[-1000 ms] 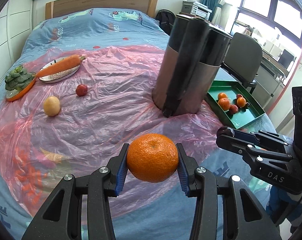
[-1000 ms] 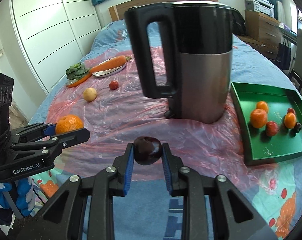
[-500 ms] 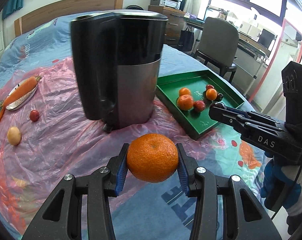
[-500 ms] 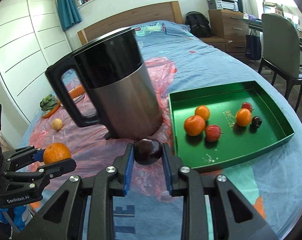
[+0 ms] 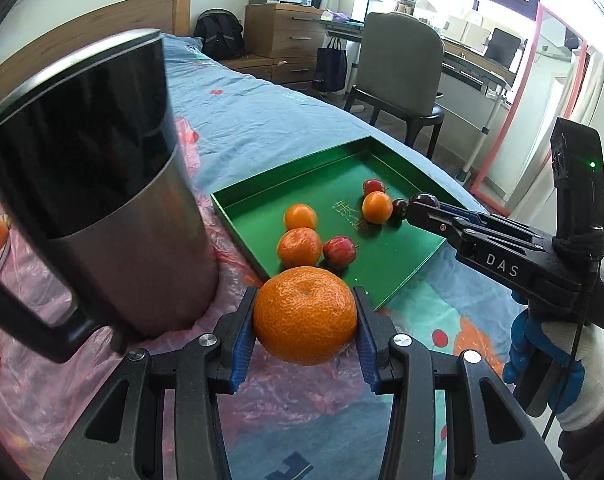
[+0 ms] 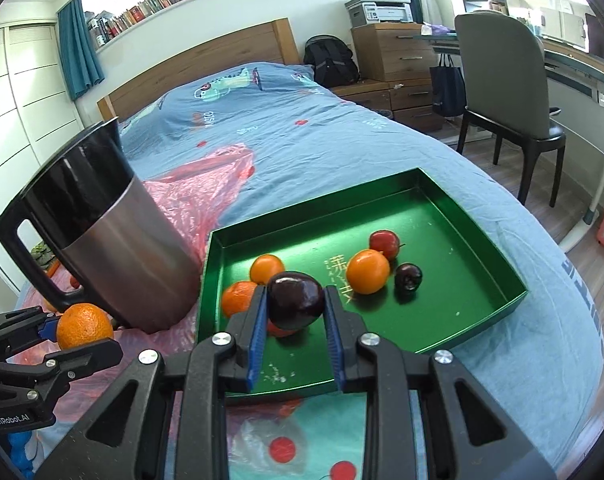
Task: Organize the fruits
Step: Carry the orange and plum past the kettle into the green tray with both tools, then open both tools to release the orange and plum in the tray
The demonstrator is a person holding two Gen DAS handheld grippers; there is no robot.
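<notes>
Left wrist view: left gripper (image 5: 305, 338) has its blue-padded fingers (image 5: 243, 344) closed w/ a round dimpled orange mandarin (image 5: 305, 316) pinched between them, held above the pink plastic sheet (image 5: 281, 400) just short of the green rectangular metal tray's (image 5: 394, 252) near corner, beside the tall steel-and-black kettle (image 5: 101, 200). Right wrist view: right gripper (image 6: 295, 320) is clamped on a dark purple glossy plum (image 6: 295, 300), hovering over the tray's near-left part. Tray sits on the blue bedspread (image 6: 322, 140) & holds three small oranges, two small red fruits, one dark cherry-like fruit.
</notes>
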